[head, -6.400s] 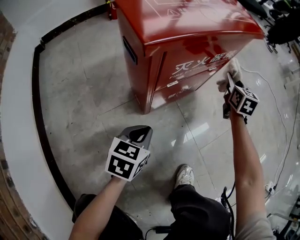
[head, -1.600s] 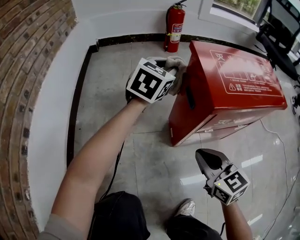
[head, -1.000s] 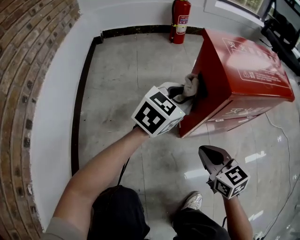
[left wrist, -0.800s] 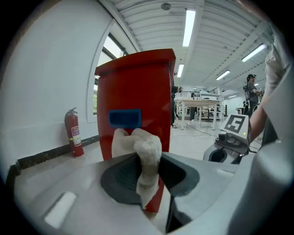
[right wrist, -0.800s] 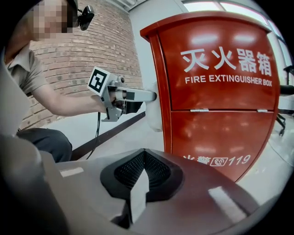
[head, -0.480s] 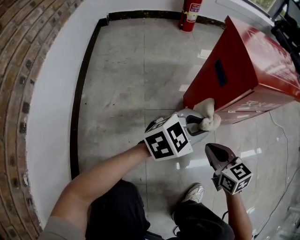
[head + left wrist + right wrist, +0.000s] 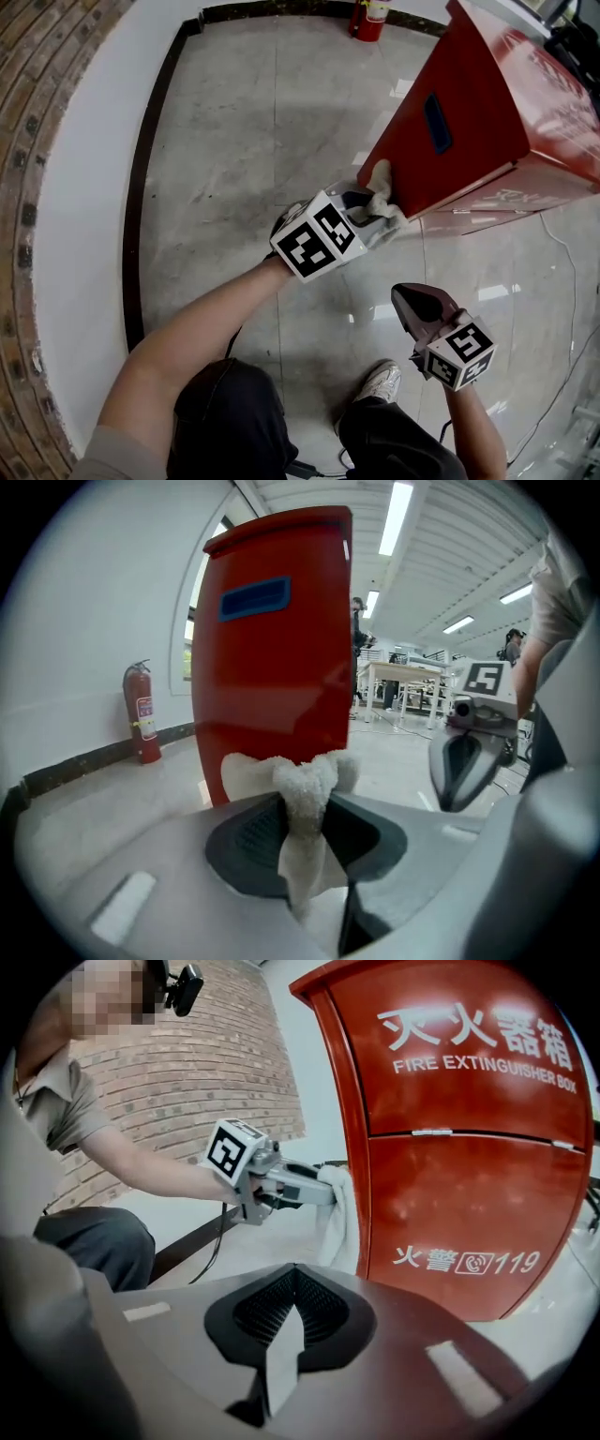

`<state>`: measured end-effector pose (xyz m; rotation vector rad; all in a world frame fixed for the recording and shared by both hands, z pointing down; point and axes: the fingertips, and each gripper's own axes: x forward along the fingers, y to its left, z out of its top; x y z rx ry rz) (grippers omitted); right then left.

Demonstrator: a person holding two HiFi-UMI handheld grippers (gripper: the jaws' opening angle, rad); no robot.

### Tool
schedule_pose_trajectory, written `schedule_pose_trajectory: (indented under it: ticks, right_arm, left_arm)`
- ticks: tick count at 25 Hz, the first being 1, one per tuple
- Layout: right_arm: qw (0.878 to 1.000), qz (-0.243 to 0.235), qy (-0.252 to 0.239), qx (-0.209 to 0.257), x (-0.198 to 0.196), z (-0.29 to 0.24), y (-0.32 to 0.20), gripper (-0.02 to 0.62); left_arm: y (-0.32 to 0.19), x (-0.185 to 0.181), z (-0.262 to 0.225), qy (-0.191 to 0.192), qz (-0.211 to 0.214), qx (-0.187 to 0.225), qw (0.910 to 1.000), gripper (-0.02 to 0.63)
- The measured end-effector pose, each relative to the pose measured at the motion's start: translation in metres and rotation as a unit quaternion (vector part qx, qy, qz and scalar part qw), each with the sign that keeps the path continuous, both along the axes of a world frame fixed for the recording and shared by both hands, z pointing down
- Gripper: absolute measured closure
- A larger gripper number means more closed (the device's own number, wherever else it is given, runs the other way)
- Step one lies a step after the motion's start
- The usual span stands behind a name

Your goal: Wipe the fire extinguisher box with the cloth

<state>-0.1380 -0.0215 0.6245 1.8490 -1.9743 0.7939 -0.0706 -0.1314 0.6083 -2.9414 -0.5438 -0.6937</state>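
Down the side of the red box [image 7: 469, 112] went the left gripper [image 7: 367, 208]. Its jaws pinch the white cloth [image 7: 381, 178] against the box's bottom corner, near the floor [image 7: 244, 141]. The right gripper [image 7: 409, 295] is shut and empty. I think this side is nearly wiped; other sides may be left.

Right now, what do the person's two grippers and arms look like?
Both the left gripper and right gripper are grey tapered shells with dark ribbed pads, each carrying a white cube of black square markers. A black cable hangs from the left one. Arms are bare; the left shows a short grey sleeve.
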Motion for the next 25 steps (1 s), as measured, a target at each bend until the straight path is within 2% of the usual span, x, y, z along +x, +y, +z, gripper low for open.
schedule_pose_trajectory:
  ticks: [4,10,14,17,21,25]
  right_arm:
    - [1.0,0.0,-0.016,0.007,-0.002,0.005,0.004,0.571]
    - [0.999,0.032,-0.023,0.037,0.024,0.005,-0.003,0.571]
    - [0.998,0.039,-0.016,0.052,0.037,0.003,-0.007,0.571]
    - [0.997,0.053,-0.013,0.059,0.048,0.0,-0.006,0.571]
    - [0.995,0.073,-0.023,0.061,0.053,0.001,0.002,0.571]
    - [0.996,0.073,-0.02,0.043,0.054,0.008,0.007,0.571]
  left_arm:
    - [-0.023,0.028,0.004,0.001,-0.026,0.02,0.9995,0.497]
    - [-0.082,0.067,0.018,-0.012,-0.09,0.055,0.9944,0.497]
    - [-0.123,0.09,0.04,-0.028,-0.141,0.056,0.988,0.497]
    - [-0.146,0.095,0.068,-0.051,-0.184,0.061,0.9797,0.497]
    - [-0.147,0.092,0.105,-0.07,-0.22,0.01,0.9728,0.497]
    - [-0.113,0.092,0.11,-0.059,-0.191,-0.054,0.9782,0.502]
